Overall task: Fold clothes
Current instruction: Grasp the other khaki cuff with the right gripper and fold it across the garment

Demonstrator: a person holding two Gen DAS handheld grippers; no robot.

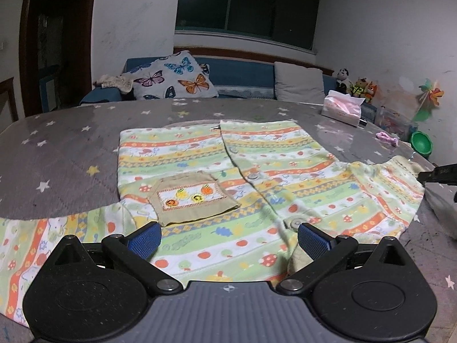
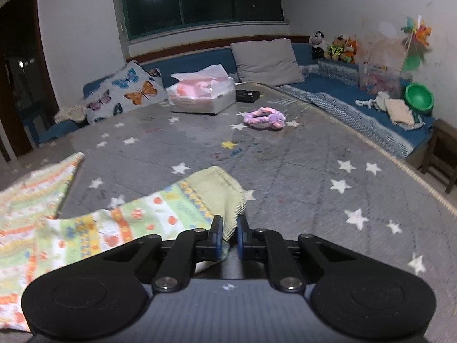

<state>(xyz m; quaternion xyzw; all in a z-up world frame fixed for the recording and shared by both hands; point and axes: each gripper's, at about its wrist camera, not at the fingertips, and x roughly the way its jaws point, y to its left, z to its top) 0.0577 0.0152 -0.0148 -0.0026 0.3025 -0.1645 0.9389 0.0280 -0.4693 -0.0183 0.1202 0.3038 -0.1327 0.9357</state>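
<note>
A child's striped green, orange and yellow shirt (image 1: 217, 165) lies spread flat on the grey star-print table cover (image 1: 62, 148), with a tan chest pocket (image 1: 191, 200) and a button placket. My left gripper (image 1: 228, 241) is open, its blue pads (image 1: 144, 241) apart just above the shirt's near edge. My right gripper (image 2: 229, 235) is shut on the cuff of the shirt's sleeve (image 2: 222, 194). The right gripper's tip shows at the far right of the left wrist view (image 1: 437, 174), at the sleeve end.
A tissue pack (image 2: 202, 94), a small black box (image 2: 247, 95) and a pink-purple hair band (image 2: 264, 118) lie on the far part of the table. A blue sofa with cushions (image 1: 177, 77), soft toys and a green bowl (image 2: 418, 97) stands behind.
</note>
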